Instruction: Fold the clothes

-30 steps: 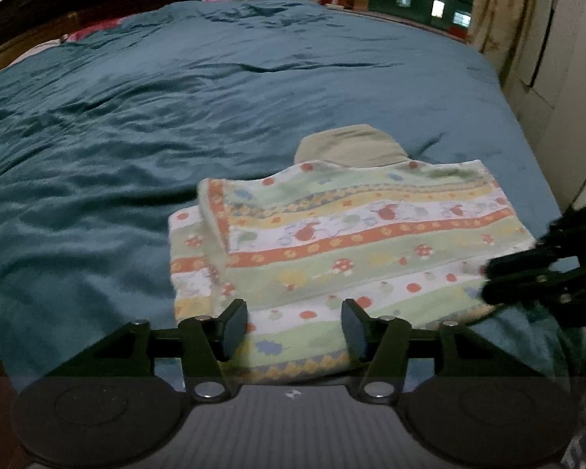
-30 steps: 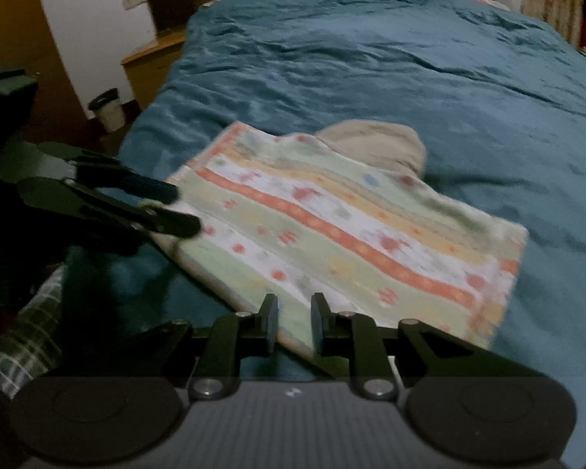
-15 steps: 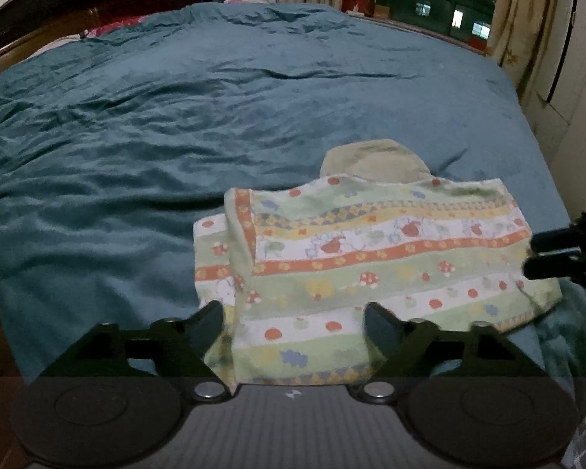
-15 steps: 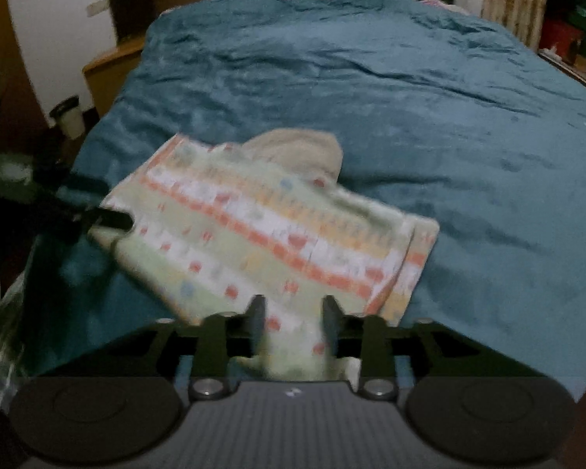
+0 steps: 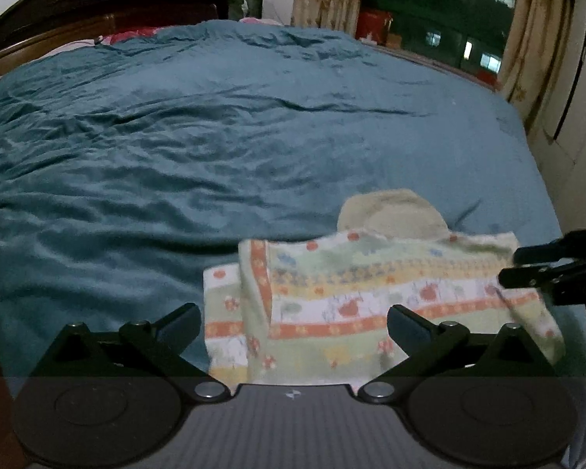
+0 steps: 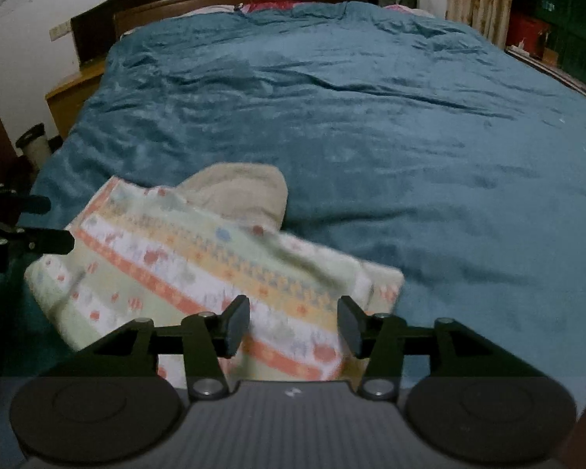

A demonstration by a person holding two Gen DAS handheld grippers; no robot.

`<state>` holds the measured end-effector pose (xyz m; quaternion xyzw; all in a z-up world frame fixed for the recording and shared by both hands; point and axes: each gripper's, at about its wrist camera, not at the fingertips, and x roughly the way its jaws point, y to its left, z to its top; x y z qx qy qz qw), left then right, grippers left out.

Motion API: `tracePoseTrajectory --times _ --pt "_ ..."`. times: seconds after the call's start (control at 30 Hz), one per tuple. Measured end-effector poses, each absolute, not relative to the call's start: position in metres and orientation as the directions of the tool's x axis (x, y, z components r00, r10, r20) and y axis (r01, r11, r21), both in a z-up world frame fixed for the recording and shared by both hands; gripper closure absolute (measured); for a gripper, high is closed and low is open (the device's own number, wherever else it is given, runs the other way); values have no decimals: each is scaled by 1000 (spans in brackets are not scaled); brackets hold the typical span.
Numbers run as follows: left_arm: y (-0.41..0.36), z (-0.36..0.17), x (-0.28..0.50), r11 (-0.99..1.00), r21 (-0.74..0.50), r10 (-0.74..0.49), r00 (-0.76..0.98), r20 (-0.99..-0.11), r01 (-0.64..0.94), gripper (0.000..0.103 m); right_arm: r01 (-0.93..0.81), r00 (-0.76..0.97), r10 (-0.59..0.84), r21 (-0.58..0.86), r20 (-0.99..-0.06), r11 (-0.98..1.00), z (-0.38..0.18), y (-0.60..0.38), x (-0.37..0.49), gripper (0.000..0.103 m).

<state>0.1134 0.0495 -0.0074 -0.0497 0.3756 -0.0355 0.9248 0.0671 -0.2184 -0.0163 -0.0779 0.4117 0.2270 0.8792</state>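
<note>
No text, label, brand or number can be read anywhere.

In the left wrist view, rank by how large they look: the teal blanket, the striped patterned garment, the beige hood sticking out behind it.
1. Teal blanket, fills most of the view.
2. Striped garment, near the camera, which inflates it.
3. Beige hood, only partly showing, so its real size is unsure.

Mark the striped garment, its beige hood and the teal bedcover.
striped garment (image 5: 371, 297), left wrist view, on its white band.
beige hood (image 5: 394, 215), left wrist view, on its rounded top.
teal bedcover (image 6: 410, 125), right wrist view, on bare fabric mid-bed.
</note>
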Motion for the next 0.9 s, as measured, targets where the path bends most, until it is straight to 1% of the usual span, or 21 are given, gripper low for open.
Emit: tracePoseTrajectory --times 0.1,0.3,0.37,0.43,0.5,0.6,0.67,0.73,0.9 --pt "53 -5 120 992 -125 -93 720 -688 9 0 -466 550 344 63 -761 883 -21 -212 80 52" --pt "64 -11 139 996 -57 10 699 -715 -72 0 -442 554 328 63 -766 895 -23 -212 92 52" --pt "68 -16 146 995 -33 44 686 -726 -98 0 -456 564 325 43 -759 889 -21 -209 89 48" --pt "71 -20 152 993 -26 60 675 -736 -116 0 -464 572 330 36 -751 885 -19 -205 88 40" --pt "74 -24 158 991 -20 74 664 -744 -133 0 -474 579 336 29 -742 880 -18 -199 88 36" --pt "79 -31 166 987 -11 95 647 -756 -158 0 -482 583 350 35 -733 876 -18 -192 90 27" --pt "86 -35 168 985 -9 107 639 -762 -175 0 -481 584 350 35 -733 876 -18 -188 93 26" --pt "90 -39 169 983 -9 110 636 -764 -182 0 -480 584 349 35 -733 877 -19 -184 97 19" --pt "98 -46 170 982 -19 106 629 -770 -189 0 -471 578 338 34 -743 881 -26 -180 104 18"
